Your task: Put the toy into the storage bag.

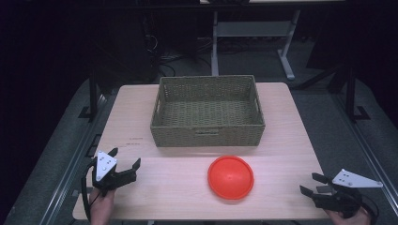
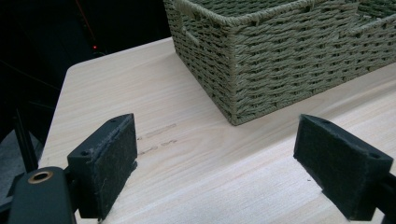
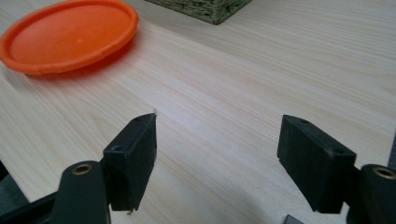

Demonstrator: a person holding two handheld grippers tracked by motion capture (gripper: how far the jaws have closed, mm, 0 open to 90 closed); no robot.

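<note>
The orange plastic plate (image 1: 230, 177) lies upside down on the wooden table (image 1: 178, 187), in front of the wicker basket (image 1: 207, 112). It is at three o'clock from the left gripper (image 1: 126, 163) and nine o'clock from the right gripper (image 1: 313, 183), well apart from both. Both grippers' jaws stand wide apart, empty. No writing is readable.

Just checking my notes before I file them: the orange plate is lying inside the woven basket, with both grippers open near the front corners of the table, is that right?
Not quite. The orange plate lies on the table in front of the woven basket, not inside it, as the high view shows. The rest stands: the left gripper and the right gripper are both open near the front corners.
</note>
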